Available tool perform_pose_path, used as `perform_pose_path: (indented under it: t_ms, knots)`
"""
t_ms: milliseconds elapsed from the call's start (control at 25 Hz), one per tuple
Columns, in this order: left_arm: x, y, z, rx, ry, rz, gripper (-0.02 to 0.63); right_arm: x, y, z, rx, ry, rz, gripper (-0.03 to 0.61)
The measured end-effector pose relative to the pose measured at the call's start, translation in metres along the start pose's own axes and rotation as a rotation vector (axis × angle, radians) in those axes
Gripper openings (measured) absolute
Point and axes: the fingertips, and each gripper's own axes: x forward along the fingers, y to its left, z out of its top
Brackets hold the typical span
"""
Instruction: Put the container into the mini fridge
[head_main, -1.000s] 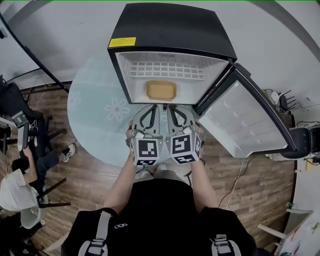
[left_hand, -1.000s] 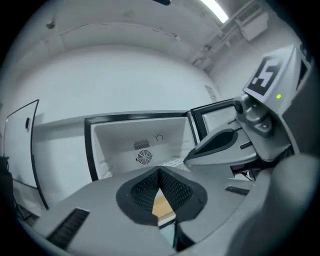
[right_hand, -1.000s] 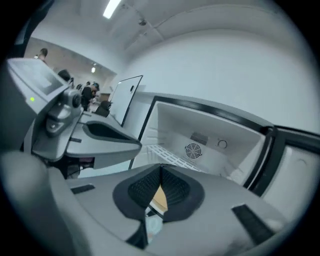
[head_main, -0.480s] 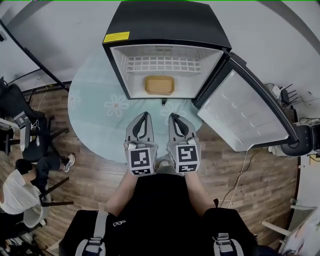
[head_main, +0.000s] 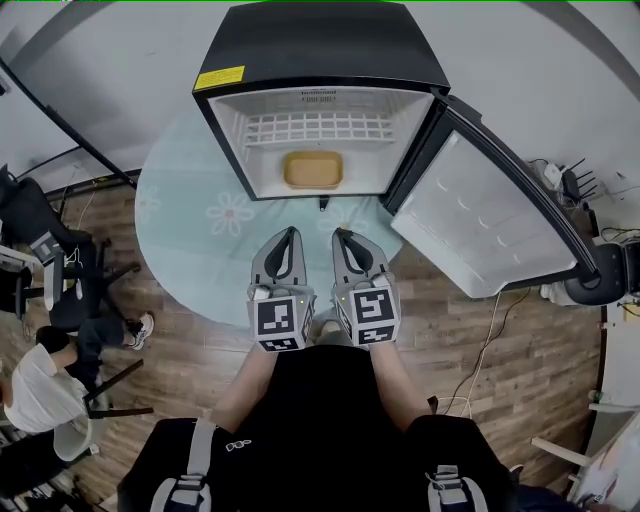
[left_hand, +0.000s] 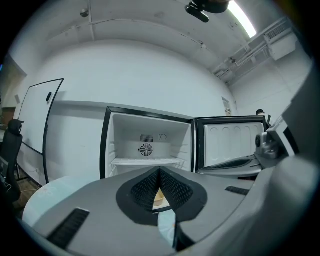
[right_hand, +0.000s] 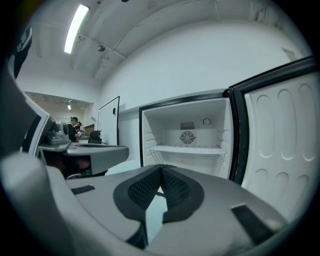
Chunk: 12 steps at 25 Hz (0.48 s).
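Note:
The black mini fridge (head_main: 330, 45) stands with its door (head_main: 490, 225) swung open to the right. A tan container (head_main: 312, 169) rests on the fridge floor below the white wire shelf (head_main: 318, 128). My left gripper (head_main: 291, 232) and right gripper (head_main: 338, 235) hover side by side in front of the opening, a short way back from it. Both are shut with nothing between the pads. In the left gripper view a sliver of the container (left_hand: 159, 198) shows behind the closed jaws, with the fridge (left_hand: 147, 142) beyond. The right gripper view faces the fridge interior (right_hand: 187, 142) and door (right_hand: 282, 145).
The fridge sits on a round pale green table (head_main: 190, 215) with flower prints, over a wooden floor (head_main: 520, 350). Chairs and a seated person (head_main: 45, 370) are at the left. Cables and a device (head_main: 560, 180) lie at the right behind the door.
Both grippers have drawn back from the fridge opening toward my body. The container stays inside the fridge.

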Motion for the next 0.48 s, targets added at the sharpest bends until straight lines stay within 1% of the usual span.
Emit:
perform_pose_path:
  t_ms: [280,480]
  knots:
    - [0.005,-0.002,-0.001,-0.027,0.006,-0.001,0.014,-0.001,-0.005,-0.001,0.007,0.001,0.011,0.005]
    - [0.011,-0.008,-0.003,-0.021,0.011,-0.009,0.014,-0.002,-0.013,-0.001,0.007,-0.002,0.004,0.005]
